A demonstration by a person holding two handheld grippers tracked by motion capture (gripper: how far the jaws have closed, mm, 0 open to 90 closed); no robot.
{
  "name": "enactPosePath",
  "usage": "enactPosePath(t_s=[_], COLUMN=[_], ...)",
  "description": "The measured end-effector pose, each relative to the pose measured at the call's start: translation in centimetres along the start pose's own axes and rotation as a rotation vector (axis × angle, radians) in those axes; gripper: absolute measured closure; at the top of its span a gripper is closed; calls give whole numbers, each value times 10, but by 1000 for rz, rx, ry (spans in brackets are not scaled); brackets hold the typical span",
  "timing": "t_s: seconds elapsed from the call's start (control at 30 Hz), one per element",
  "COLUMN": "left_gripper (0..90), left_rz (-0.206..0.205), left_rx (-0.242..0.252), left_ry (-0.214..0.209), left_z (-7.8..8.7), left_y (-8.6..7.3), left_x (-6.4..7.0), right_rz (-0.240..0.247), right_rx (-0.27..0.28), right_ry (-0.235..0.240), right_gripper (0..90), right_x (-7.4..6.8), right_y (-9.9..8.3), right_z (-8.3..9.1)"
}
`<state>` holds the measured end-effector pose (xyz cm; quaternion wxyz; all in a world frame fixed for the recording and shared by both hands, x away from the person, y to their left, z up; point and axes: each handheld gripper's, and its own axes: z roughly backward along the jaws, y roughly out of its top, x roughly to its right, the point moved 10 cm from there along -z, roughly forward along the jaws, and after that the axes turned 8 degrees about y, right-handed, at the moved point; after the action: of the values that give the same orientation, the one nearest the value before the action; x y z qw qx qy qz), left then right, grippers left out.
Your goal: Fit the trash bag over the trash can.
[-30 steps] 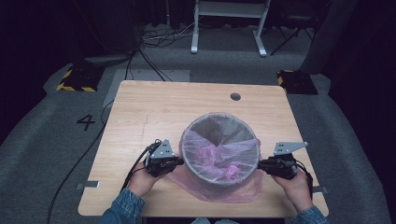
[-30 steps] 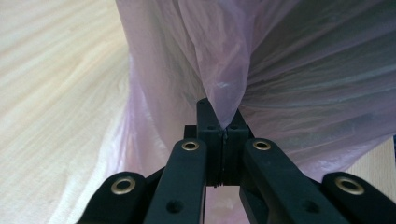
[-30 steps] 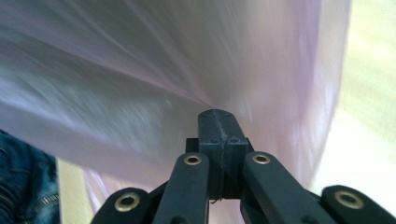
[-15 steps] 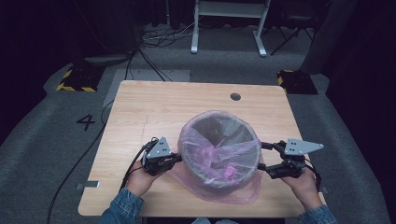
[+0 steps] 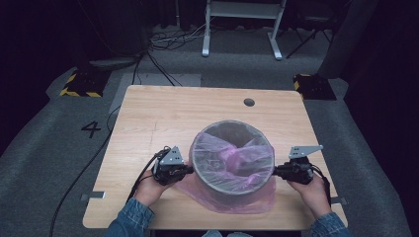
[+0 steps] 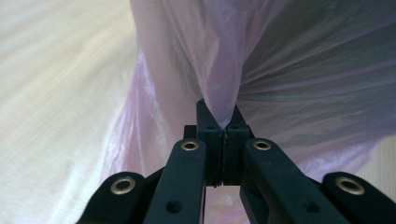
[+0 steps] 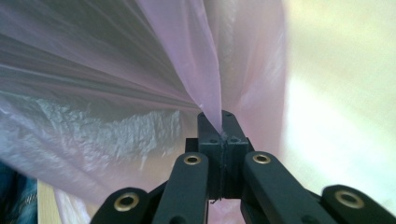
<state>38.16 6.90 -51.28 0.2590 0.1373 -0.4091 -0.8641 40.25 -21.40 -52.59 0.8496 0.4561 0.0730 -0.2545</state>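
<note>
A grey round bin (image 5: 232, 190) stands near the table's front edge, lined with a thin pink plastic bag (image 5: 236, 157) that drapes over its rim and down its outside. My left gripper (image 5: 187, 169) is at the bin's left side, shut on a pinch of the bag (image 6: 219, 100). At the bin's right side my right gripper (image 5: 276, 172) is likewise shut on a fold of the bag (image 7: 210, 100). Both pull the film taut outward. The bag's loose skirt (image 5: 197, 190) spreads on the table around the bin's base.
The wooden table (image 5: 163, 118) has a round cable hole (image 5: 249, 102) at the back right. Cables (image 5: 99, 163) run off its left side across the grey floor. A white desk frame (image 5: 242, 24) stands beyond the table.
The bag has been drawn further down over the bin's rim. The right gripper has moved down and inward along the bin's side; the left stays at the left side.
</note>
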Motion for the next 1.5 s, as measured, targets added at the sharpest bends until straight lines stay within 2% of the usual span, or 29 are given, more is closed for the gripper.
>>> enactPosePath(t_s=[0.07,0.1,0.17,0.2,0.23,0.3,0.33,0.37,0.4,0.43,0.5,0.53,0.57,0.6,0.63,0.67,0.7,0.73,0.8,0.83,0.93,1.03,1.1,1.13,1.23,1.27,1.37,1.47,1.5], left_gripper=[890,890,890,890,889,878,836,757,624,495,384,373,387,497,598,640,717,761,861,889,899,900,900,900,900,900,900,894,810], left_rz=[-8,-25,-20,-12,6,39,27,28,35,42,50,45,38,34,21,0,-22,-39,-38,-31,-25,-52,-39,-39,-37,-46,-57,-42,-28], left_rx=[-44,-78,-113,-130,-131,-116,-111,-98,-76,-53,0,44,72,107,139,140,128,113,94,89,77,47,49,49,48,29,-14,17,28], left_ry=[-7,-5,-15,-33,-73,-142,-138,-144,-151,-146,-140,-134,-145,-172,-193,-193,-176,-156,-118,-106,-106,-81,-90,-85,-77,-56,-17,3,22], left_z=[-5,-8,-12,-13,-13,-11,-9,-5,-2,3,11,16,20,23,25,25,24,22,18,16,10,3,2,2,1,0,-6,-4,-2], left_y=[-8,-14,-22,-26,-29,-33,-34,-33,-31,-27,-19,-12,-7,-2,3,5,5,3,1,-1,-4,-9,-10,-10,-11,-13,-20,-18,-17], left_x=[5,7,10,11,12,15,15,16,16,15,12,10,11,15,19,23,24,24,21,19,17,18,17,16,16,14,12,9,6], right_rz=[-28,-29,-29,-35,-42,-85,-80,-61,-30,14,111,144,184,205,213,219,228,234,205,174,111,99,96,92,56,56,95,129,134], right_rx=[-60,-84,-115,-117,-115,-113,-113,-106,-80,-42,23,47,83,103,113,111,88,46,-1,-9,-2,-23,-59,-75,-66,-65,-42,-4,9], right_ry=[-4,-8,-14,-11,-1,44,41,51,56,39,27,29,38,41,55,83,95,102,80,64,52,34,15,15,39,43,40,58,66], right_gripper=[900,900,900,900,900,894,834,713,542,424,318,291,262,247,295,401,587,699,883,889,892,883,885,894,893,874,660,490,436], right_x=[1,0,-3,-4,-5,-8,-9,-11,-15,-17,-24,-28,-34,-37,-41,-44,-46,-46,-41,-37,-31,-28,-25,-25,-26,-26,-30,-34,-35], right_y=[-13,-18,-26,-28,-31,-35,-36,-36,-33,-28,-14,-8,1,9,14,17,16,13,7,4,0,-6,-10,-13,-13,-13,-10,-8,-8], right_z=[-9,-12,-13,-12,-11,-9,-7,-5,-4,-1,6,8,11,11,9,7,4,1,-5,-6,-10,-15,-20,-22,-24,-24,-22,-14,-11])
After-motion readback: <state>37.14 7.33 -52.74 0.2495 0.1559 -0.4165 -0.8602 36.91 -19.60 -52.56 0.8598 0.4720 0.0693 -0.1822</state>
